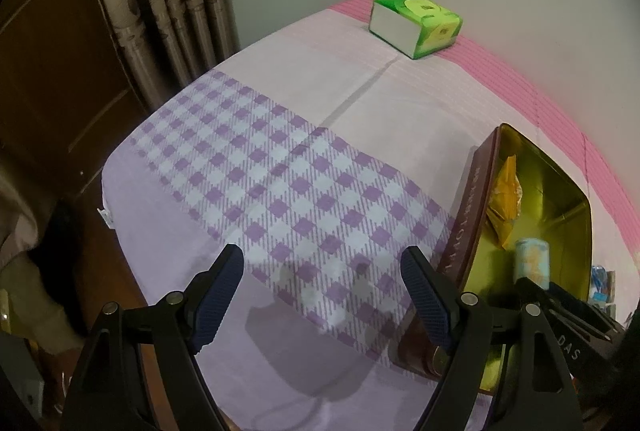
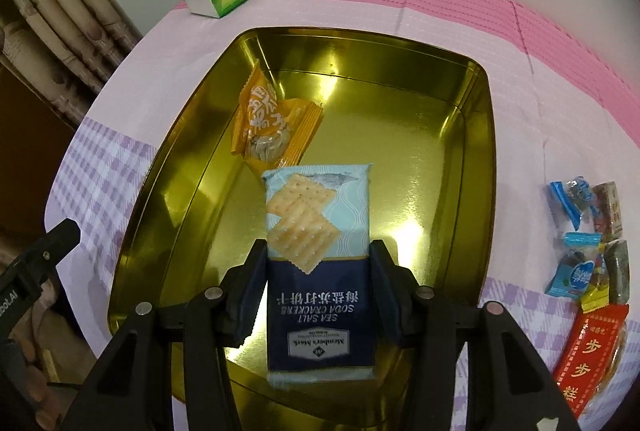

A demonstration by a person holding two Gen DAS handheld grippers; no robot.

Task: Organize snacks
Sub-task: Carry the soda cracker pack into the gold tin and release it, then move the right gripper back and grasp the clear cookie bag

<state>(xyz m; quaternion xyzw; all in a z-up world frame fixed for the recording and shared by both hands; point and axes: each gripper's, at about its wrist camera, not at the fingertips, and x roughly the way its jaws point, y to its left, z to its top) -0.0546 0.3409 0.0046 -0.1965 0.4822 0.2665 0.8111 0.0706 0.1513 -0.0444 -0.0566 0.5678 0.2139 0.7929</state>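
The right gripper (image 2: 318,263) is pinching a soda cracker packet (image 2: 318,231) over the gold tin (image 2: 440,135), beside an orange snack (image 2: 272,123). The left gripper (image 1: 322,283) is hovering spread, empty, above the tablecloth (image 1: 280,167).

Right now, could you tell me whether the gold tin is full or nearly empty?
Nearly empty: the gold tin holds only an orange snack packet and the cracker pack.

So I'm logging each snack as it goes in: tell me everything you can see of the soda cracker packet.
The flat rectangular soda cracker packet looks like glossy plastic film: pale blue at the far end with pictured square crackers, navy at the near end with white lettering reading "Sea Salt Soda Crackers". It appears sealed and lies lengthwise over the shiny gold metal tin, between the black right tongs, whose pads flank its sides. Its far end nears an orange snack packet.
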